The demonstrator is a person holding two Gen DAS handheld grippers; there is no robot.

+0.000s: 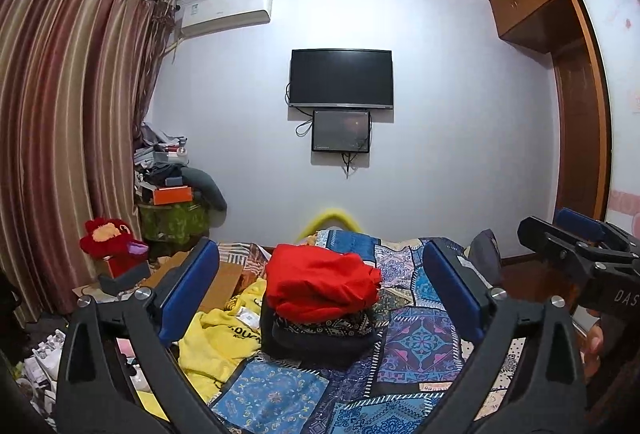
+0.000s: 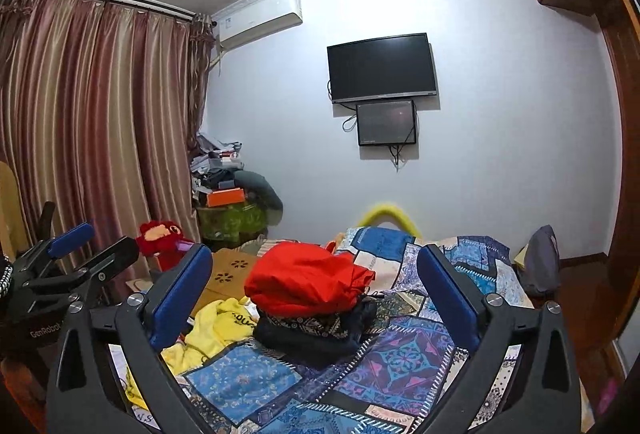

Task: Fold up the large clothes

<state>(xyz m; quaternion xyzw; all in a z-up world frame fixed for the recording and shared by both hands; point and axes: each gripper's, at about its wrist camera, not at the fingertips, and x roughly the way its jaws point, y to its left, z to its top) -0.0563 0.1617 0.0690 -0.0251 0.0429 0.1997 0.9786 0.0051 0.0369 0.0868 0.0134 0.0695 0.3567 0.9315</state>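
Observation:
A stack of folded clothes sits on the patchwork bedspread (image 1: 416, 346): a red garment (image 1: 320, 284) on top of dark patterned ones (image 1: 320, 334). The stack also shows in the right wrist view (image 2: 308, 280). A crumpled yellow garment (image 1: 220, 342) lies to its left, seen too in the right wrist view (image 2: 216, 326). My left gripper (image 1: 320, 298) is open and empty, held above the bed before the stack. My right gripper (image 2: 316, 298) is open and empty beside it. Each gripper shows in the other's view, the right (image 1: 576, 238) and the left (image 2: 80, 246).
A TV (image 1: 341, 78) and a smaller screen hang on the far wall. Curtains (image 1: 68, 113) cover the left side. A cluttered stand (image 1: 172, 201), a red plush toy (image 1: 108, 238) and cardboard lie left of the bed. A wooden wardrobe (image 1: 580, 137) stands right.

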